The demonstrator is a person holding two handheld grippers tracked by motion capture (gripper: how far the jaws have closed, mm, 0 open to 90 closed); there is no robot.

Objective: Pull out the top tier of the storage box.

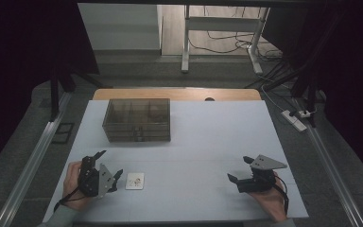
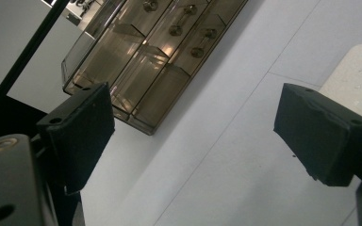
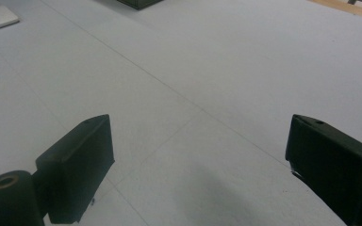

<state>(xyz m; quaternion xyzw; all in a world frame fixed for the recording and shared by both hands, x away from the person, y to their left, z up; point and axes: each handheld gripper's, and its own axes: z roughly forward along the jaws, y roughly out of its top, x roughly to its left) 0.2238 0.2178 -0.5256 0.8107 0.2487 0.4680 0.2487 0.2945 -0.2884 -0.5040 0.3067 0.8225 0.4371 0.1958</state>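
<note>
Both tools sit at the near edge of the table [image 1: 184, 127] with nothing taken up, so the work looks to be at its opening step. The left gripper [image 1: 108, 166] has its 2 jaws spread wide and empty, with the small white card [image 1: 135, 180] lying flat just beside its right jaw. The right gripper [image 1: 240, 169] is also wide open and holds nothing, well apart from the card. Farther back stands a smoky clear drawer box [image 1: 137, 120] with small knobs on its fronts. The next move probably calls for the left gripper to turn over the thin card and pinch an edge, which is hard with it flat. Bare tabletop between card and box leaves ample room
</note>
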